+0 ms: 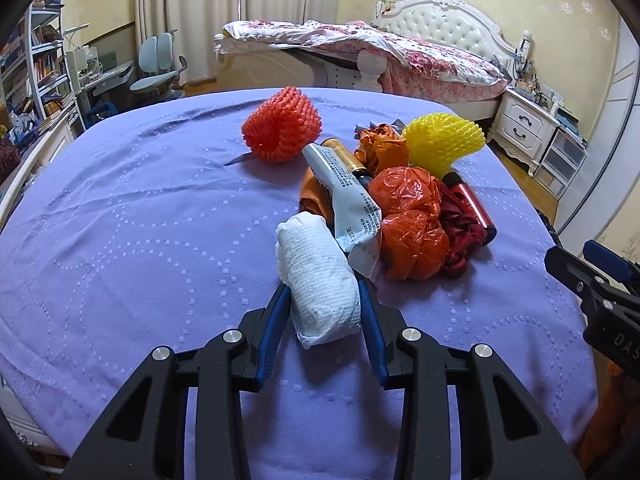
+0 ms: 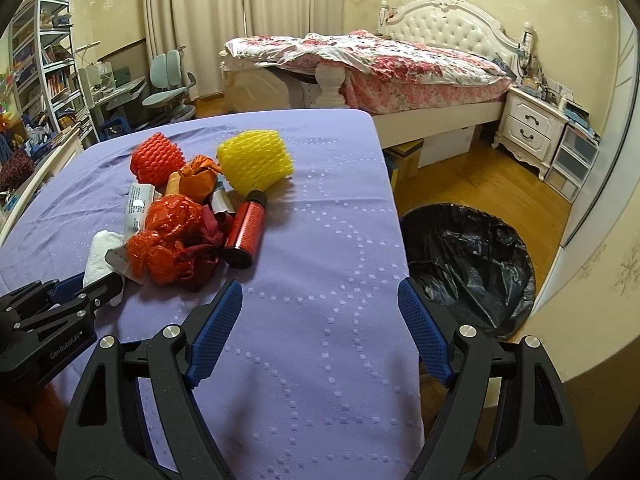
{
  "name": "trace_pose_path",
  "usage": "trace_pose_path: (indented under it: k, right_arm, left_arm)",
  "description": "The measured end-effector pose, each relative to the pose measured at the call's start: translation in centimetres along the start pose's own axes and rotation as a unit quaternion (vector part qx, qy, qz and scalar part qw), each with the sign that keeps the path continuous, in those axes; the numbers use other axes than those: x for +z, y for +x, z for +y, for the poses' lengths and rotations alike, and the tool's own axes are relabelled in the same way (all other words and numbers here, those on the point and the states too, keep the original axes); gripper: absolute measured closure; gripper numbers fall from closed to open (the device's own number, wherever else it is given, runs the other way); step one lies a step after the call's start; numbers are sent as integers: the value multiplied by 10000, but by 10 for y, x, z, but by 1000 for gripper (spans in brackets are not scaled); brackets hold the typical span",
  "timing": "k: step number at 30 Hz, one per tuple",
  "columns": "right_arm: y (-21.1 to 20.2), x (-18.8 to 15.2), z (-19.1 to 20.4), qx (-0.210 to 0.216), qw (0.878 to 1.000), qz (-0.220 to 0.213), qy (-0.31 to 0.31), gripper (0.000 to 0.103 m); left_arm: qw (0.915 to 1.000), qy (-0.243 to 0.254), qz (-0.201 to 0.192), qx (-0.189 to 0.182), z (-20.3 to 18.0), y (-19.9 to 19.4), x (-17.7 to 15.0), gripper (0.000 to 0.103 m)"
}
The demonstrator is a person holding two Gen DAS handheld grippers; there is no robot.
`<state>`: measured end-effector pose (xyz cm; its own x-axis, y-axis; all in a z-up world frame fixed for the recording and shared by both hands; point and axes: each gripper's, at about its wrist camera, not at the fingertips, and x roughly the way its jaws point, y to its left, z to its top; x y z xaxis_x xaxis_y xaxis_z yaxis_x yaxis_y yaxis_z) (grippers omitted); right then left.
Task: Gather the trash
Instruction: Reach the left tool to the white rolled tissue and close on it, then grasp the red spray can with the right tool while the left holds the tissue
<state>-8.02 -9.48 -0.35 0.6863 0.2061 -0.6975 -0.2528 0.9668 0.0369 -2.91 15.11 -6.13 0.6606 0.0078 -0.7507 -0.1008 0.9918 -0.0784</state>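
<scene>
On the purple tablecloth (image 1: 140,220) lies a pile of trash: a red foam net (image 1: 280,124), a yellow foam net (image 1: 442,140), crumpled orange plastic bags (image 1: 408,232), a white tube (image 1: 348,200) and a red bottle (image 1: 474,204). At the pile's near edge, my left gripper (image 1: 323,286) is shut on a white paper wad (image 1: 320,276), with a blue pad pressing on each side. My right gripper (image 2: 319,285) hangs open over bare cloth to the right of the pile, nothing between its fingers. A bin with a black bag (image 2: 468,264) stands on the floor beside the table.
The table's right edge (image 2: 400,208) drops to a wooden floor. Behind the table are a bed (image 2: 400,64), a white nightstand (image 2: 528,124), a desk with a chair (image 2: 168,80) and bookshelves (image 2: 44,60) at the left.
</scene>
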Motion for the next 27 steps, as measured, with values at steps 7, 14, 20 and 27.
trace_pose_path:
  k: [7, 14, 20, 27]
  right_arm:
    - [11, 10, 11, 83, 9999, 11, -122, 34]
    - [30, 30, 15, 279, 9995, 130, 37, 44]
    - [47, 37, 27, 310, 9992, 229, -58, 48]
    - [64, 38, 35, 351, 9984, 417, -142, 61]
  left_arm:
    - [9997, -205, -65, 140, 19, -7, 1, 66]
    - [9981, -379, -202, 431, 43, -7, 11, 66]
    - [9972, -478, -199, 533, 57, 3, 18, 66]
    - [9967, -619, -119, 502, 64, 11, 20, 65]
